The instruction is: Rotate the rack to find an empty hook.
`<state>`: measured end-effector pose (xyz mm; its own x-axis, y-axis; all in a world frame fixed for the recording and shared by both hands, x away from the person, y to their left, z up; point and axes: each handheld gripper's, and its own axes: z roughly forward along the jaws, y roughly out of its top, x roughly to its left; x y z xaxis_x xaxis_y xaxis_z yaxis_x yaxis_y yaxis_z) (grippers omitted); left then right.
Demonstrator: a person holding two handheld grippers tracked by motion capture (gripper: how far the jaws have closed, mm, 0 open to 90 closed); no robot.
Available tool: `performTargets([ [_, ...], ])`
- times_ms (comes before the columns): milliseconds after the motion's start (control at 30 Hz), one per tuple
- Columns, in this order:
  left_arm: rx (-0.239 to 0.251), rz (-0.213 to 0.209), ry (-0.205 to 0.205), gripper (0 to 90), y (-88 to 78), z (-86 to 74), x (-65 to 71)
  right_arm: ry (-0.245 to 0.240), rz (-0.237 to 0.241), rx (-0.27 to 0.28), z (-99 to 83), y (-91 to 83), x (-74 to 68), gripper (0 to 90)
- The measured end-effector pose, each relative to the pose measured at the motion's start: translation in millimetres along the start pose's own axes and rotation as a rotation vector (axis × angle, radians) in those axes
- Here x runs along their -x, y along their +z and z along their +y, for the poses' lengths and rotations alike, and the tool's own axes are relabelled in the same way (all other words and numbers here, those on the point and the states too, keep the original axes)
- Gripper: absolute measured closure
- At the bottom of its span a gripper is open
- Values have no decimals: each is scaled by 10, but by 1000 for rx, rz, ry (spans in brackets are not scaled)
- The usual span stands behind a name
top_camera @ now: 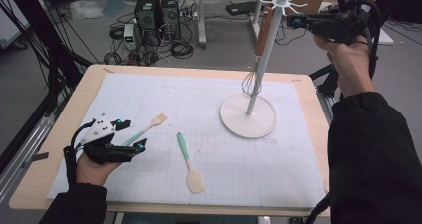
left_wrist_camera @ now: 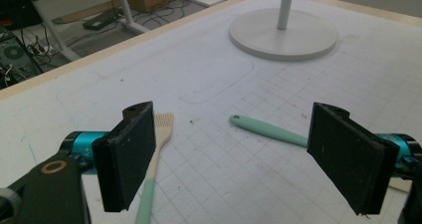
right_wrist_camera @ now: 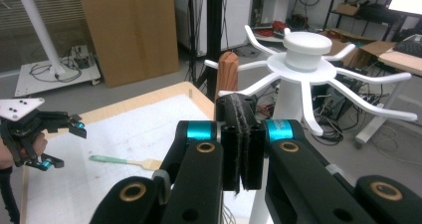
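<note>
The left hand-held gripper (top_camera: 130, 134) rested low at the near left of the bench (top_camera: 298, 82), its black padded jaws standing wide apart and empty, with a small pastry brush with a mint-green handle and pale bristles (left_wrist_camera: 155, 157) lying just inside its left jaw and touching nothing but the white gridded mat (top_camera: 239, 164). That brush looked light and stiff along its slim, smooth handle, likely a little slippery, with soft bristles that would bend; the sounder hold would be across the middle of the handle, well clear of the bristle end. To its right, apart from it, lay a mint-handled spatula with a cream blade (top_camera: 190, 164), handle pointing far and blade near. At the far right, the right hand-held gripper (right_wrist_camera: 242, 149) was raised beside the hooked crown of the white utensil stand with a round base (top_camera: 248, 115), its jaws pressed fully together with nothing between them. A wire whisk with a wooden handle (top_camera: 263, 35) hung from one of the stand's hooks, its wires dangling near the post just above the base.
</note>
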<state>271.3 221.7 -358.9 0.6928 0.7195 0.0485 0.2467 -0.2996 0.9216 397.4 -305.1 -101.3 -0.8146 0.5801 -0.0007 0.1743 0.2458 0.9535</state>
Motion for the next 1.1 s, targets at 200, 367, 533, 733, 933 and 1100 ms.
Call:
performTargets([
  [200,4,-1,-3,196,0,6,12,-12,-15,-10,30,24,-54,893],
  [367,6,-1,-2,196,-7,8,10,-33,-13,-12,44,57,-82,893],
  [533,8,-3,-4,196,-9,9,11,-32,-21,-22,52,89,-109,893],
  [733,8,-3,-4,196,-9,10,12,-41,-22,-26,65,125,-136,893],
  [933,10,-2,-4,196,-16,11,8,-41,-17,-31,63,131,-151,892],
  [1100,9,0,-3,196,-22,6,1,-32,-1,-6,7,64,-167,856],
])
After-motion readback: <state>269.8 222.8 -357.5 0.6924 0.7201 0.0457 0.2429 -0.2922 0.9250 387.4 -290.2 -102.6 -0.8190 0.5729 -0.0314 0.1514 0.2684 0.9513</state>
